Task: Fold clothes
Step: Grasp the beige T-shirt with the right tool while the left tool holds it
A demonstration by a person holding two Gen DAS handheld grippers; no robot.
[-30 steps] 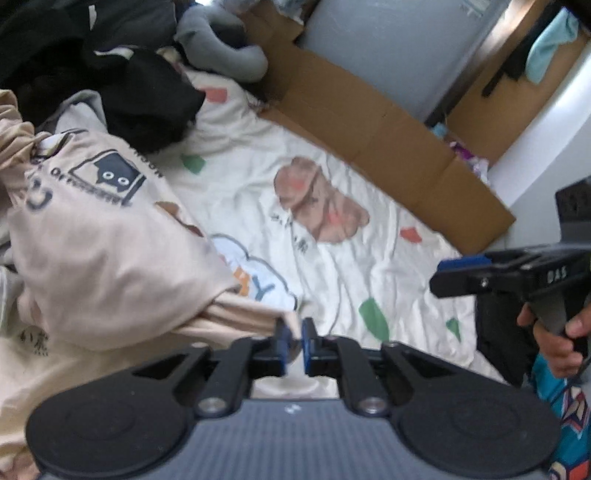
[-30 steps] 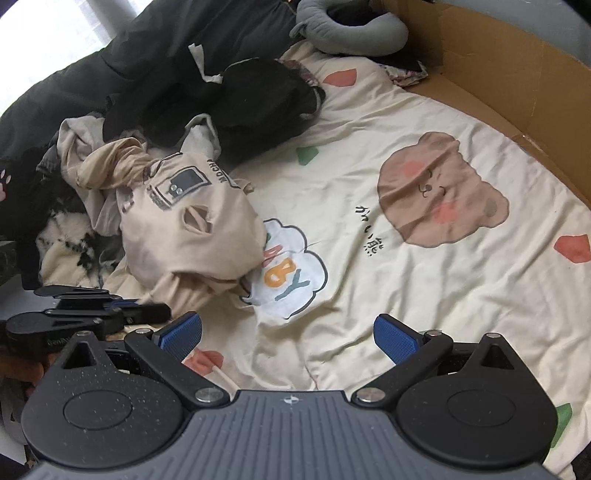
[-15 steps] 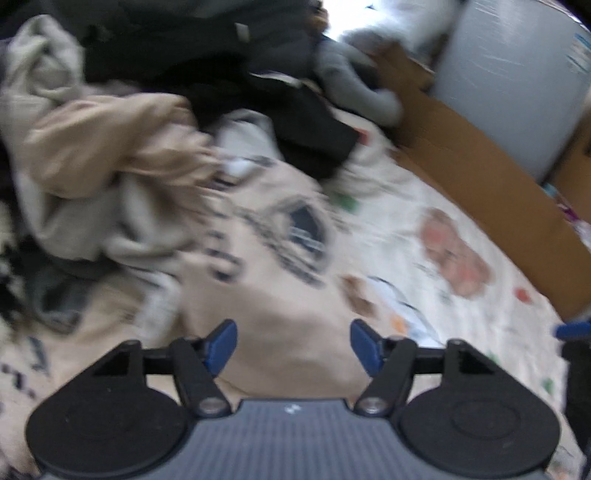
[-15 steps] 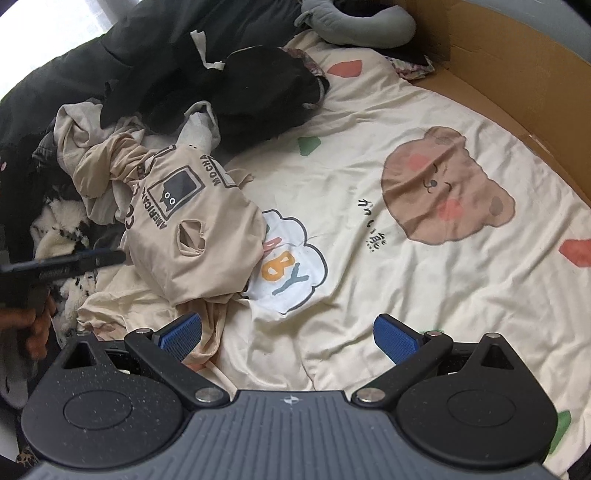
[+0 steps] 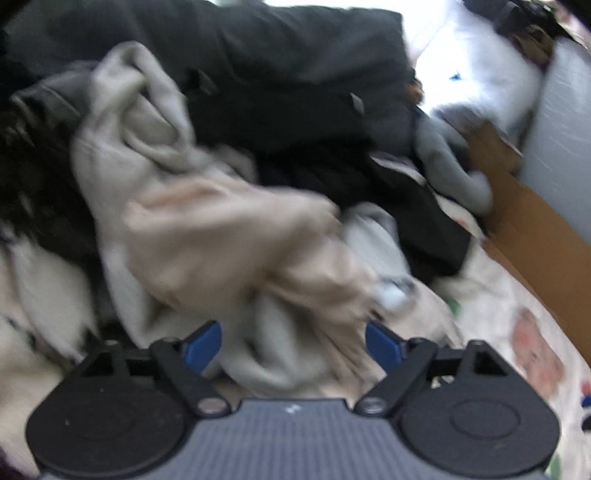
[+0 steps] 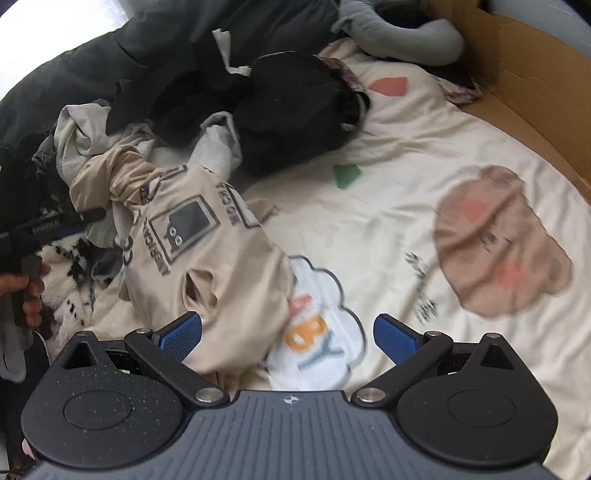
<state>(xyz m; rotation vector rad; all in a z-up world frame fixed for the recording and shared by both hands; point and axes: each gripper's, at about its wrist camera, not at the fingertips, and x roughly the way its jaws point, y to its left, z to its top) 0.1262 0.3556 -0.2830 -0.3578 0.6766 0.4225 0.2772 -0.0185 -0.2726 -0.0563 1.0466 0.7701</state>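
Observation:
A beige T-shirt [image 6: 218, 254] with a dark printed logo lies crumpled on the bed sheet [image 6: 424, 155], left of the middle. My right gripper [image 6: 288, 338] hovers open just above the shirt's lower edge, holding nothing. In the blurred left wrist view my left gripper [image 5: 293, 347] is open over the bunched upper part of the beige shirt [image 5: 229, 236] and a grey garment [image 5: 140, 125]. Seen from the right wrist, the left gripper [image 6: 55, 227] is at the far left, held by a hand [image 6: 31, 291].
A heap of black and dark grey clothes [image 6: 236, 85] fills the back left. A grey stuffed shape [image 6: 402, 29] lies at the back. A cardboard wall [image 6: 528, 77] borders the bed on the right. A black-and-white patterned cloth [image 6: 70, 288] lies at the left edge.
My left gripper let go of the beige shirt's edge, opened, and swung left and up toward the clothes pile. My right gripper moved closer to the shirt, staying open.

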